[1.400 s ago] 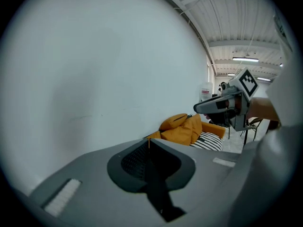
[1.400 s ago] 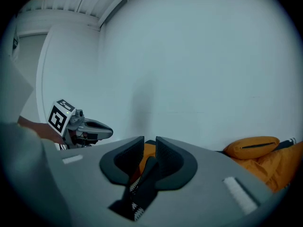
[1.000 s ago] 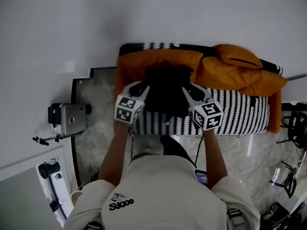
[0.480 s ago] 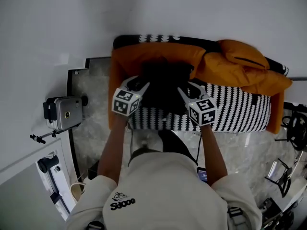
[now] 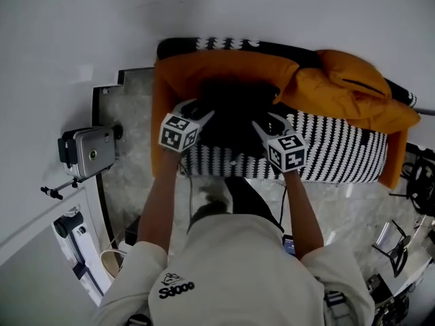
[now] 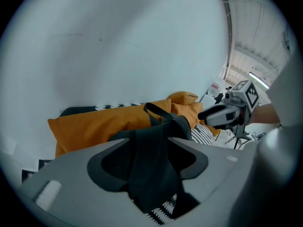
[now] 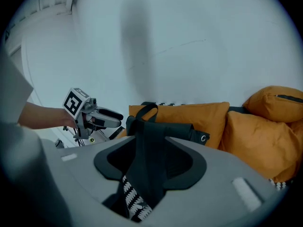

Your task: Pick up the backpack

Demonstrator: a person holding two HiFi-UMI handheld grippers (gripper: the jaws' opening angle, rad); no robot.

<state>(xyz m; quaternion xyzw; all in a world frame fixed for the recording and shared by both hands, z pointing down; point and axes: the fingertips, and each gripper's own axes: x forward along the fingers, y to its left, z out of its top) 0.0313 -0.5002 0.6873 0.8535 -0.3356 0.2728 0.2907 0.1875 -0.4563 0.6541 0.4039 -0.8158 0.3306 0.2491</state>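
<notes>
left gripper (image 5: 197,113) and right gripper (image 5: 267,122) jaws have just been opening, now wide apart, a strap (image 6: 150,171) slack between each. backpack (image 5: 234,117) looks soft, floppy, probably light; take it by the straps.

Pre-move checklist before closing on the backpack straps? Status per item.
1. Left gripper jaws apart: ok; they have just been opening.
2. Black webbing strap between the left jaws: ok; it runs through the gap, unpinched.
3. Right gripper jaws apart: ok; they have also just been opening.
4. Second black strap between the right jaws: ok; loose in the gap.
5. Black fabric backpack resting on the orange-cushioned sofa: ok.
6. Straps free of snags under the bag: cannot tell.
</notes>
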